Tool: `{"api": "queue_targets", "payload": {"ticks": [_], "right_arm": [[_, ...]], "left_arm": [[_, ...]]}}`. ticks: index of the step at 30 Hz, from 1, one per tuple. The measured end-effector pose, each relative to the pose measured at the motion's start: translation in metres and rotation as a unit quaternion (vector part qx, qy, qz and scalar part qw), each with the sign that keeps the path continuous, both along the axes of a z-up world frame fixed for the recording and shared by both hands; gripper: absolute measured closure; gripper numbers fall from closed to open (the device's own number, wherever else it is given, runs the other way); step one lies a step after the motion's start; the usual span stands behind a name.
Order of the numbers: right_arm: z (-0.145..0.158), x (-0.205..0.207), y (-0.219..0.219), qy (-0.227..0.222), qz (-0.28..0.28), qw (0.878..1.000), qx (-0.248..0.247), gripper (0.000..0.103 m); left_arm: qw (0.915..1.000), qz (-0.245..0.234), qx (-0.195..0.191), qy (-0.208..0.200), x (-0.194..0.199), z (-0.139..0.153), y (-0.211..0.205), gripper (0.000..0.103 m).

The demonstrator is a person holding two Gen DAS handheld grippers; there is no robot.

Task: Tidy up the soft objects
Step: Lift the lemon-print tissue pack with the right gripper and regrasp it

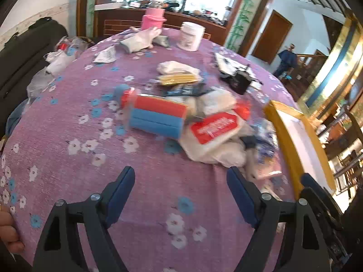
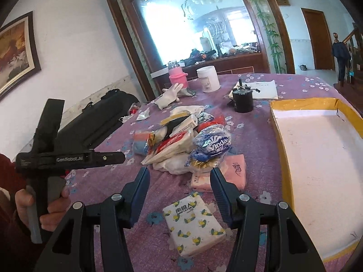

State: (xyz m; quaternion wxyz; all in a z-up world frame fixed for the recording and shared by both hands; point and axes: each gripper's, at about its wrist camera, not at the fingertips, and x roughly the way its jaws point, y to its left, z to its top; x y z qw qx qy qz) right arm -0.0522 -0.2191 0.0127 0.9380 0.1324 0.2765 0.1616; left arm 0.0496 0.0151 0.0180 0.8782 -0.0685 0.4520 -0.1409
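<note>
Nothing sorted yet, by the look of it: yellow-rimmed box (image 2: 281,136) bare inside, the pile of soft packets (image 2: 181,142) heaped just left of it on the purple cloth. Lemon-print tissue pack (image 2: 194,225) lay nearest, left of the box, between the spread, empty jaws of the right gripper (image 2: 180,176). Left gripper (image 1: 180,181) likewise wide apart, empty, short of the pile.

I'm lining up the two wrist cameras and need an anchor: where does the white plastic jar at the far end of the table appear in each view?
Left wrist: the white jar sits top centre, on the table's far edge.
Right wrist: the white jar stands upper centre, beyond the pile.
Shared landmark: the pink bottle stands just left of it in both views.
</note>
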Motion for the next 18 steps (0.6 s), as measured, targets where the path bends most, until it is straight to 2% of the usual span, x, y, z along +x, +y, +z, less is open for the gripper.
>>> {"api": "queue_targets", "payload": {"ticks": [4,6,8,11,15,18], "right_arm": [[0.004,-0.017,0.000,0.000,0.001,1.000,-0.002,0.043],[0.009,-0.026,0.002,0.006,-0.004,1.000,-0.026,0.035],[0.011,-0.033,0.003,0.018,-0.002,0.999,-0.052,0.031],[0.011,-0.039,0.001,0.025,-0.009,0.997,-0.074,0.020],[0.005,-0.038,-0.002,0.040,-0.002,0.997,-0.063,0.020],[0.001,-0.033,0.000,0.047,0.010,0.998,-0.038,0.020]], "left_arm": [[0.9996,-0.027,0.005,-0.009,-0.012,0.011,-0.010,0.021],[0.9986,-0.043,0.025,-0.020,-0.011,0.022,-0.012,0.020],[0.9976,-0.040,0.048,-0.029,-0.003,0.028,-0.008,0.017],[0.9949,-0.019,0.091,-0.040,0.018,0.032,0.002,0.010],[0.9907,-0.011,0.133,-0.029,0.065,0.026,0.003,0.010],[0.9909,-0.040,0.127,-0.017,0.098,0.022,0.001,0.010]]}}
